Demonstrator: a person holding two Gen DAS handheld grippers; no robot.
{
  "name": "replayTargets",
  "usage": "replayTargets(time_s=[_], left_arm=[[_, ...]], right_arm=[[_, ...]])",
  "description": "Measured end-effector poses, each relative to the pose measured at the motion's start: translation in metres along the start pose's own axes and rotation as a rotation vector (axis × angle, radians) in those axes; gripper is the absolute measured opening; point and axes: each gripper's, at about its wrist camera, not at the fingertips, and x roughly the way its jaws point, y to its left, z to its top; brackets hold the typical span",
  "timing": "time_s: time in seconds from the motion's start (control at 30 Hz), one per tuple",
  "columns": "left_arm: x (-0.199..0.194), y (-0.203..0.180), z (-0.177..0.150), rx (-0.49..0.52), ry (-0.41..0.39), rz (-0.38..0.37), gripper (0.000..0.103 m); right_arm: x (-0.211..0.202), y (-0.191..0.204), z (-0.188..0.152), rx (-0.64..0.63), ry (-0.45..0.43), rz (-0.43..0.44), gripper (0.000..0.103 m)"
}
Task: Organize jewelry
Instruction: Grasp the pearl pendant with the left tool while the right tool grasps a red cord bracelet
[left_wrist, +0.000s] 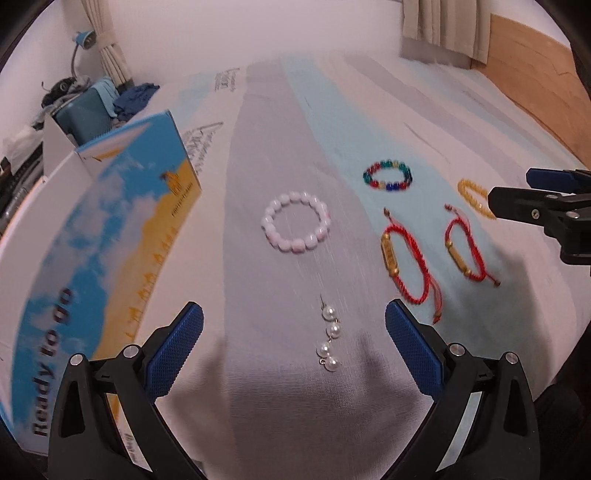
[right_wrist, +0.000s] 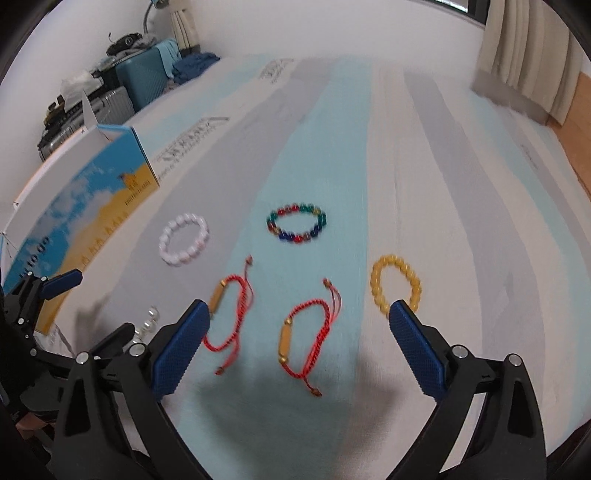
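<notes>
Your left claw (left_wrist: 293, 334) is spread wide and holding nothing, and it hangs right over the pearl drop earrings with thin metal hooks (left_wrist: 328, 341), which lie between its blue pads. That framing looks to me like a line-up for a pick, with the earrings nearest you.

Your right claw (right_wrist: 299, 332) is also wide and empty, and it brackets the nearer red braided cord bracelet with a gold tube bead (right_wrist: 304, 341). The second red cord bracelet (right_wrist: 227, 314) lies just beside its left pad, and the yellow-amber beaded bracelet (right_wrist: 397, 290) sits by the right pad, partly behind its tip.

Farther out you have the pale pink beaded bracelet (left_wrist: 295, 226) and the multicoloured glass bead bracelet (left_wrist: 388, 177), well apart from each other. Everything is spaced out flat, so each piece can be taken alone.

The open cardboard box with a blue sky and yellow print (left_wrist: 110, 221) stands at your left, flap up; I'd judge it the place these pieces go, though its inside is hidden.

All this rests on a bed with a sheet striped in grey, white and pale blue (right_wrist: 424, 184). It's soft cloth, so thin hooks may snag. Behind are the turquoise suitcase (right_wrist: 142, 79) with clothes heaped on it, cream curtains (right_wrist: 517, 55) and a wooden headboard panel (left_wrist: 535, 81).
</notes>
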Motion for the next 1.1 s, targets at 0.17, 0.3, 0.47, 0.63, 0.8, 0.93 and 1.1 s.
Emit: replayTargets(time_s=[0.17, 0.3, 0.47, 0.63, 0.8, 0.93, 1.1], left_arm=[[0.015, -0.003, -0.008, 0.002, 0.014, -0.015, 0.096], [0.026, -0.008, -0.014, 0.019, 0.026, -0.028, 0.09], [0.036, -0.011, -0.018, 0.022, 0.039, -0.041, 0.084], [0.043, -0.014, -0.022, 0.018, 0.049, -0.058, 0.071], [0.044, -0.019, -0.024, 0.039, 0.058, -0.054, 0.059], [0.043, -0.021, -0.023, 0.044, 0.07, -0.059, 0.047], [0.041, -0.021, -0.022, 0.044, 0.079, -0.059, 0.031]], right_arm=[[0.022, -0.005, -0.013, -0.006, 0.039, -0.012, 0.091], [0.039, -0.007, -0.023, -0.009, 0.073, -0.011, 0.084], [0.051, -0.008, -0.027, -0.011, 0.093, -0.006, 0.077], [0.06, -0.008, -0.03, -0.026, 0.118, 0.001, 0.06], [0.068, -0.006, -0.035, -0.04, 0.143, 0.003, 0.049], [0.068, -0.006, -0.035, -0.052, 0.15, -0.004, 0.035], [0.066, -0.009, -0.035, -0.056, 0.158, -0.008, 0.021]])
